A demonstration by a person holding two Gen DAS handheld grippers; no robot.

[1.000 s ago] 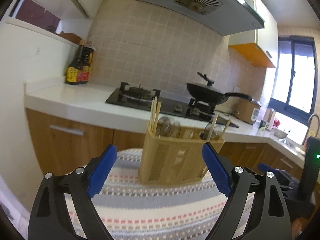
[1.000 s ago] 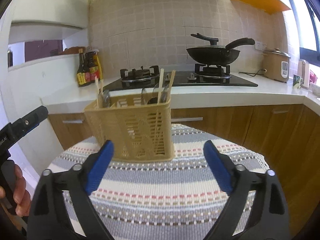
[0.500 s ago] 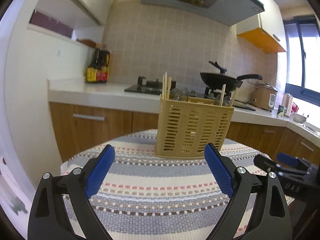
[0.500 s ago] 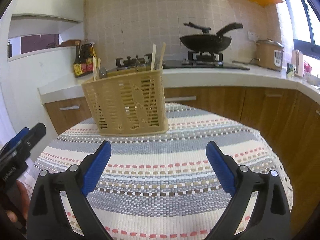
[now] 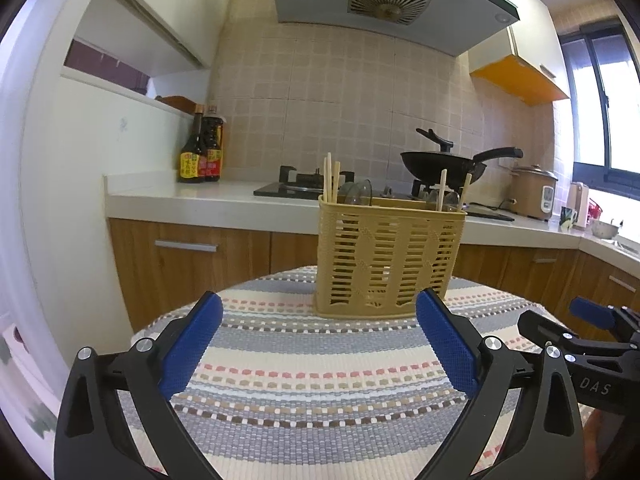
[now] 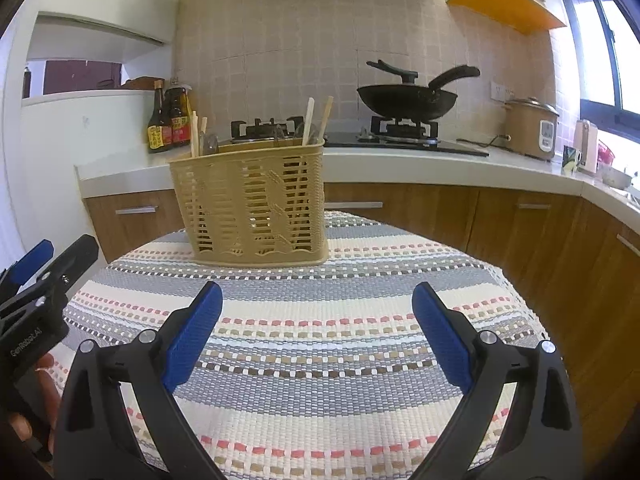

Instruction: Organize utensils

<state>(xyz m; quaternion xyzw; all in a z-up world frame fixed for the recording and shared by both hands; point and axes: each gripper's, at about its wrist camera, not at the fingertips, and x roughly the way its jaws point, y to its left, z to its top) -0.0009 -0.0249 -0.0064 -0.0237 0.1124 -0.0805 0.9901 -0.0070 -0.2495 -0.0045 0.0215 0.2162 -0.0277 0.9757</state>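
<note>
A tan slotted plastic utensil basket [image 5: 390,256] [image 6: 252,208] stands upright on a round table under a striped woven cloth [image 5: 320,380] [image 6: 320,340]. Wooden chopsticks [image 5: 329,178] [image 6: 308,120] and metal spoons [image 5: 356,192] [image 6: 208,142] stick up out of it. My left gripper [image 5: 319,300] hovers low over the cloth just short of the basket; its jaws are opening and nothing is between them. My right gripper [image 6: 317,292] is open and empty, a little farther back from the basket. Each gripper shows at the edge of the other's view.
Behind the table runs a white counter [image 5: 192,196] with wooden cabinets below. On it are a gas hob with a black wok [image 5: 444,162], two sauce bottles [image 5: 200,156] and a rice cooker [image 5: 532,192]. A hand [image 6: 24,420] holds the left gripper.
Both grippers have sunk toward the cloth and levelled out, so the basket now stands taller ahead of them. The left gripper's jaws stand slightly wider.
</note>
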